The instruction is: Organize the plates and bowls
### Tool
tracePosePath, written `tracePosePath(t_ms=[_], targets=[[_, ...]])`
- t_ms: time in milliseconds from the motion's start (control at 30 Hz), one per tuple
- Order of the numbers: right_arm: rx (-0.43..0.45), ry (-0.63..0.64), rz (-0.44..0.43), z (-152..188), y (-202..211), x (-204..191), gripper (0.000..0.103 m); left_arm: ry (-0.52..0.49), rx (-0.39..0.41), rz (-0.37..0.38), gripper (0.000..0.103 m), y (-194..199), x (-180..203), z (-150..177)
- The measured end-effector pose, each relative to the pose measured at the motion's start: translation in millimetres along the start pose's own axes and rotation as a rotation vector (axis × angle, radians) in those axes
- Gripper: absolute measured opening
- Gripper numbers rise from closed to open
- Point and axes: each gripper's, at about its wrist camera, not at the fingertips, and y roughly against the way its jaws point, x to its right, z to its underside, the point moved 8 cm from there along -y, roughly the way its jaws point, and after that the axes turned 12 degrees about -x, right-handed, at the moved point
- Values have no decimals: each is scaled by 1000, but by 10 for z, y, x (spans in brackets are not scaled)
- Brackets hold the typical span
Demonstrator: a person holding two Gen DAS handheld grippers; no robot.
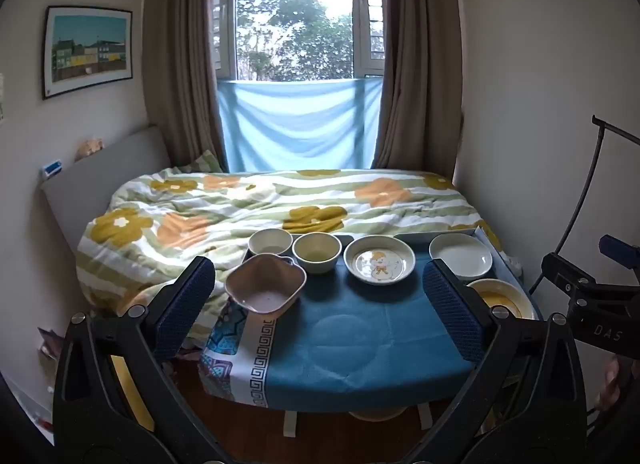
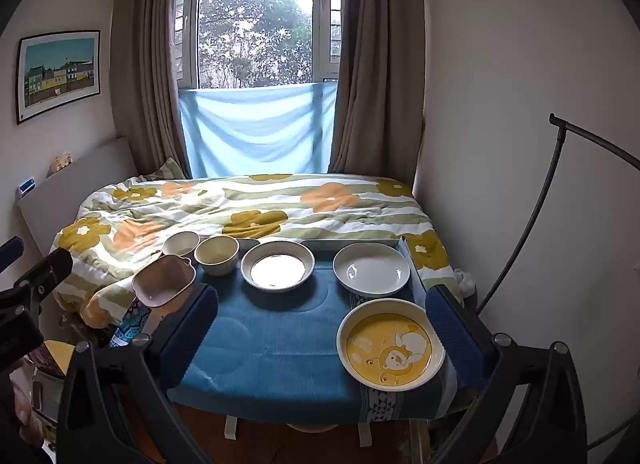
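Note:
On a small table with a blue cloth point(image 1: 344, 344) stand a pink square bowl point(image 1: 265, 284), two cream bowls point(image 1: 270, 242) point(image 1: 317, 252), a cartoon plate point(image 1: 379, 259), a plain white plate point(image 1: 460, 255) and a yellow bear plate point(image 2: 390, 344). The same pieces show in the right wrist view: pink bowl point(image 2: 163, 281), cream bowls point(image 2: 181, 243) point(image 2: 217, 254), cartoon plate point(image 2: 277, 266), white plate point(image 2: 371, 269). My left gripper point(image 1: 316, 304) is open and empty, in front of the table. My right gripper point(image 2: 320, 328) is open and empty, near the yellow plate.
A bed with a flowered quilt point(image 1: 256, 200) lies right behind the table. A grey tray edge point(image 2: 352, 243) sits at the table's back. A black curved stand point(image 2: 532, 204) is at the right by the wall. Wooden floor point(image 1: 224, 416) lies below.

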Motion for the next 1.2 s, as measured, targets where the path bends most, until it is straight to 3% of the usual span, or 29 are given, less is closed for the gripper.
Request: tracePosePath(t_ms=[1200], targets=[[-1,-3,16,21,-8,-49,103,4,-15,18,102,-66,35,21]])
